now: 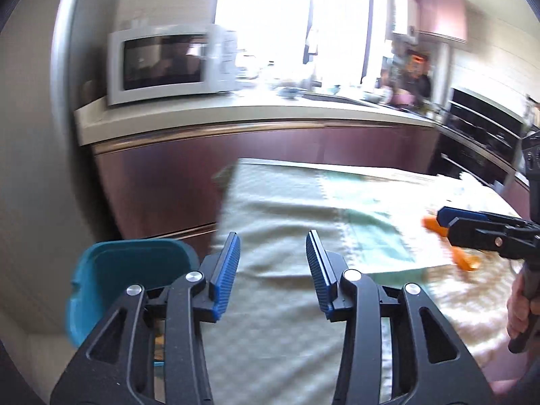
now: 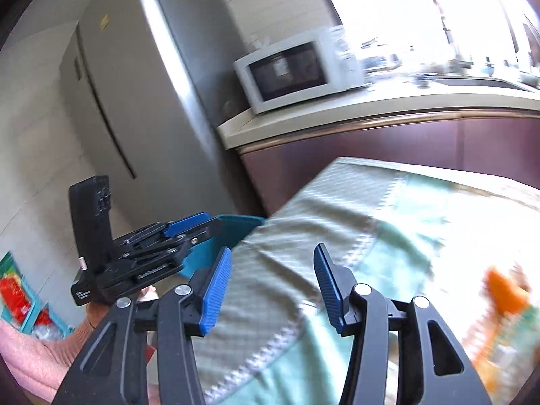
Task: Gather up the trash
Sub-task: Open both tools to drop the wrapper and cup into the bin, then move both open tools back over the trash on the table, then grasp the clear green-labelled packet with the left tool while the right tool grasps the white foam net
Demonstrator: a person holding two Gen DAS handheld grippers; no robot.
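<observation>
A teal trash bin (image 1: 111, 280) stands off the table's left edge; its rim also shows in the right wrist view (image 2: 236, 226). Orange trash (image 1: 464, 260) lies on the green-and-cream tablecloth (image 1: 287, 222) at the right; it is a blurred orange shape in the right wrist view (image 2: 506, 290). My left gripper (image 1: 273, 266) is open and empty over the cloth beside the bin. My right gripper (image 2: 271, 285) is open and empty over the cloth; from the left wrist view it (image 1: 445, 219) reaches in from the right, just above the orange trash.
A dark-red kitchen counter (image 1: 256, 114) with a white microwave (image 1: 165, 64) runs behind the table. A steel fridge (image 2: 135, 84) stands to the left. A black oven (image 1: 479, 141) is at the far right. Coloured crates (image 2: 20, 297) sit on the floor.
</observation>
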